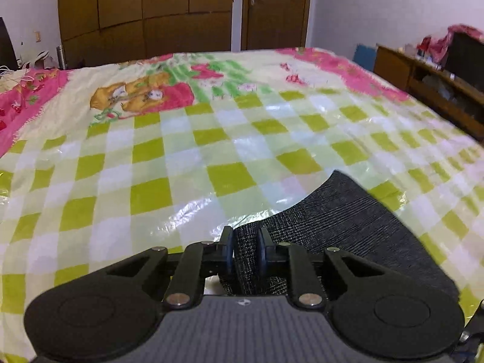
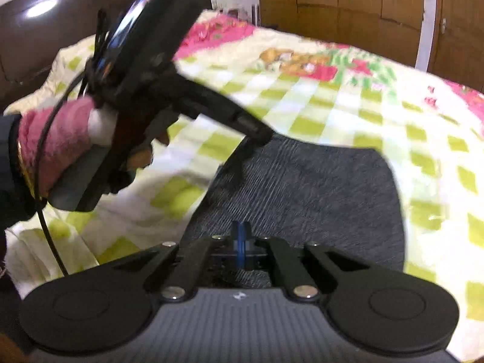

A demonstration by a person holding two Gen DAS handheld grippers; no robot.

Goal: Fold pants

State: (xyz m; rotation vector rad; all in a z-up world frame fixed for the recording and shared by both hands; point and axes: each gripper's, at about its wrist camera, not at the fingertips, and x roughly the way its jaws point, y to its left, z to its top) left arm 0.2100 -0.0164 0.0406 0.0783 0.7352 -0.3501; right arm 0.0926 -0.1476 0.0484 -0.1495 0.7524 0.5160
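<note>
Dark grey ribbed pants (image 2: 302, 193) spread on checked bedcover (image 1: 181, 166); near edge lifted

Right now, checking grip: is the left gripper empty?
No, the left gripper is shut on a bunched fold of the dark pants.

Open checkered bed (image 1: 187, 151) is left clear ahead and leftward; passage on the right is blocked by the wooden shelf (image 1: 429, 84), and beyond by the wardrobe (image 1: 145, 9).

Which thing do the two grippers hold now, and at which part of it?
Both hold the dark pants. The left gripper pinches a bunched fold at their near edge; the right gripper is shut on their near edge too.
</note>
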